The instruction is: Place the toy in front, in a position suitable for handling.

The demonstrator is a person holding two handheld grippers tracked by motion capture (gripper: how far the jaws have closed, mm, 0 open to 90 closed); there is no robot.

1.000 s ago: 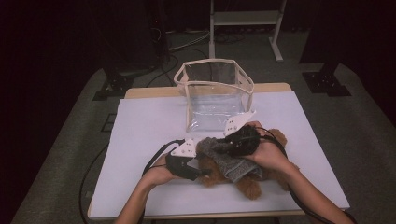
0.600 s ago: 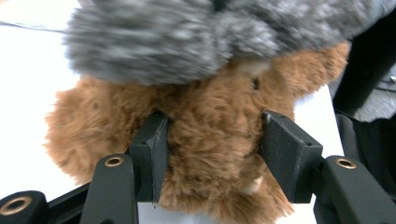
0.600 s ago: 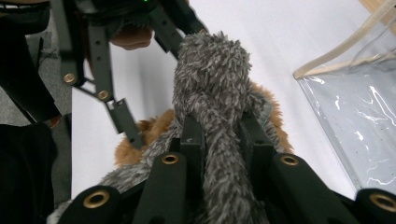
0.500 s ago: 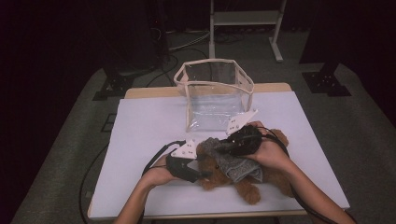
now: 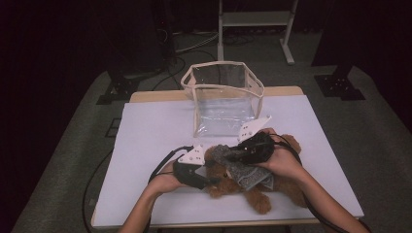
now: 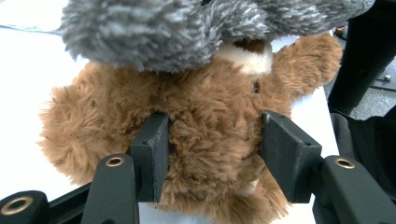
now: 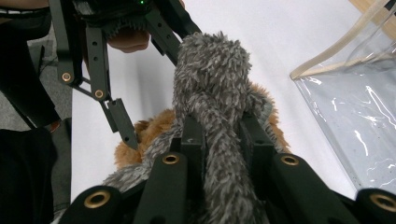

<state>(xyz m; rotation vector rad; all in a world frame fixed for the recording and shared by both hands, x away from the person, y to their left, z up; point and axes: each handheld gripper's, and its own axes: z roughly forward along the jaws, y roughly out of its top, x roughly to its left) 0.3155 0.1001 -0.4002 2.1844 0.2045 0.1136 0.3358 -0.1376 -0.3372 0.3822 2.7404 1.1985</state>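
Brown teddy bear [image 5: 243,187] on the white table [image 5: 155,126], a grey fuzzy garment [image 5: 243,170] held at its head.

The bear lies near the front edge of the table, between the two hands, with the grey garment draped over its upper body. In the left gripper view the left gripper [image 6: 212,154] has its two black jaws pressed into the brown fur on either side of the bear's head, partly closed on it. In the right gripper view the right gripper [image 7: 219,140] pinches a bunched fold of the grey garment [image 7: 212,84] tightly between narrow jaws, holding it up above the bear [image 7: 144,133]. Just behind the bear stands a clear plastic bag [image 5: 223,97] with cream trim, upright and open at the top, near the middle of the table.
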